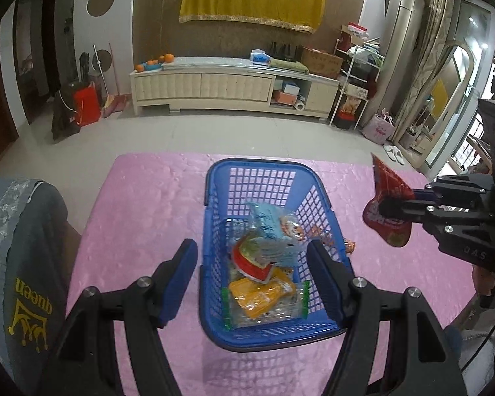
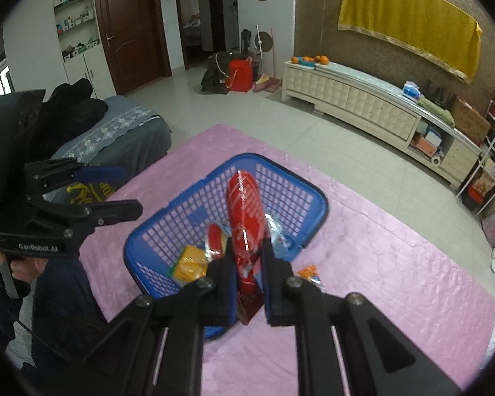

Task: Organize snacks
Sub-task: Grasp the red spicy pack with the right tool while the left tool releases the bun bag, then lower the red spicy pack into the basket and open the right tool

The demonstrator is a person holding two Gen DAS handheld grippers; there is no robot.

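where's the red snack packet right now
The red snack packet is clamped in the right gripper, held in the air just right of the blue basket, above the pink mat.

Between the right gripper's (image 2: 247, 283) black fingers is a red snack packet (image 2: 244, 217). Ahead of it, the blue lattice basket (image 2: 280, 194) holds an orange-yellow packet (image 2: 189, 265). Below lies the pink tablecloth (image 2: 396, 264).

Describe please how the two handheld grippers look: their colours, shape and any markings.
Both grippers are built of black angular plastic linkages joined by silver round bolts. The left gripper has blue pads lining its two fingers. In the right wrist view its body carries white lettering "GenRobot.AI". The right gripper has the same black build, and its fingers look dark.
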